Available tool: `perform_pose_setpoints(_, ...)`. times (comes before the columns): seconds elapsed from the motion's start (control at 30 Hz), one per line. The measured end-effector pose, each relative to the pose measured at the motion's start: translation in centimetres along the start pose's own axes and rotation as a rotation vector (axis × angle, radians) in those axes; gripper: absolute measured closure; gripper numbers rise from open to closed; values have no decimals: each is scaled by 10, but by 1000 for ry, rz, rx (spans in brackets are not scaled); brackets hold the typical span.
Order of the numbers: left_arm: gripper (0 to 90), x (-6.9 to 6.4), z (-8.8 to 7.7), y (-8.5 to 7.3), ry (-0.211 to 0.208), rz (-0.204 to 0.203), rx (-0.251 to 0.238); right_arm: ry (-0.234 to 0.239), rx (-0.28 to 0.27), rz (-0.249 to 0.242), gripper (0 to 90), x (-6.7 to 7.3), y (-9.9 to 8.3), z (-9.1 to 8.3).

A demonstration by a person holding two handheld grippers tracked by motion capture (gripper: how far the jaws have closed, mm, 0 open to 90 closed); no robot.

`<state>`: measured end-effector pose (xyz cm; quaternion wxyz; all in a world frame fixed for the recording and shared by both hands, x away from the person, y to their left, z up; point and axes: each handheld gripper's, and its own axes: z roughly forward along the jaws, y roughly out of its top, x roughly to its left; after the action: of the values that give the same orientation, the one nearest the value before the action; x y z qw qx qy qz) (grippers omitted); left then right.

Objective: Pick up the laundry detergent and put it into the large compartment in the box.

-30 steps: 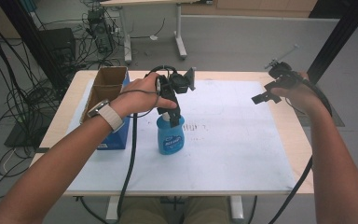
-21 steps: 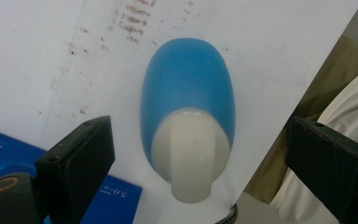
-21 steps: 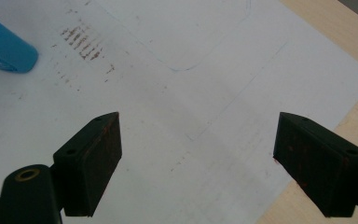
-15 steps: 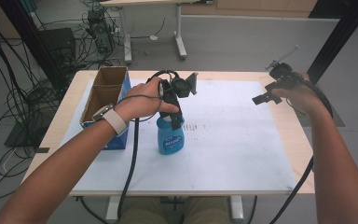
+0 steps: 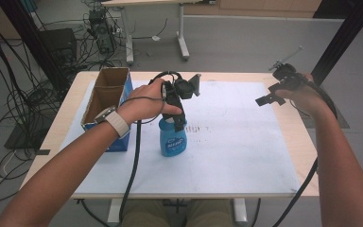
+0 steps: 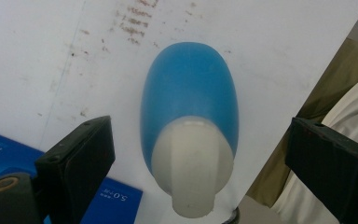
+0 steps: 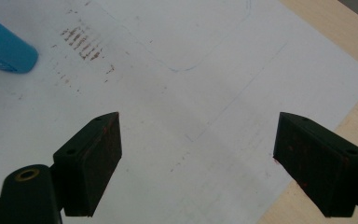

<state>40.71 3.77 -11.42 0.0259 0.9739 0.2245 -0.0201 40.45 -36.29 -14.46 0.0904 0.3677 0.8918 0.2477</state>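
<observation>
The blue bottle (image 5: 173, 139) stands upright on the white sheet (image 5: 236, 142) on the bench (image 5: 71, 118), just beside the box (image 5: 105, 101). The left claw (image 5: 179, 124) hangs right over its white cap (image 6: 191, 163), spread wide and not touching. The right claw (image 5: 264, 100) is up in the air, far off to the side, spread wide with nothing in it.

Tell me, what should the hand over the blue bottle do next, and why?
Probably lower the left hand-held gripper a little and close it on the blue bottle. In the left gripper view its jaws stand wide open on either side of the bottle's white cap, touching nothing, and the bottle stands upright on the white mat. The right hand-held gripper is held open, far off.
</observation>
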Motion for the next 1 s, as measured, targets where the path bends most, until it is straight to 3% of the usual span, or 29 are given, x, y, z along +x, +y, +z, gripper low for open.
perform_pose_setpoints(1.0,88,1,0,-4,3,-9,-16,-3,-2,-3,152,0,1,-1)
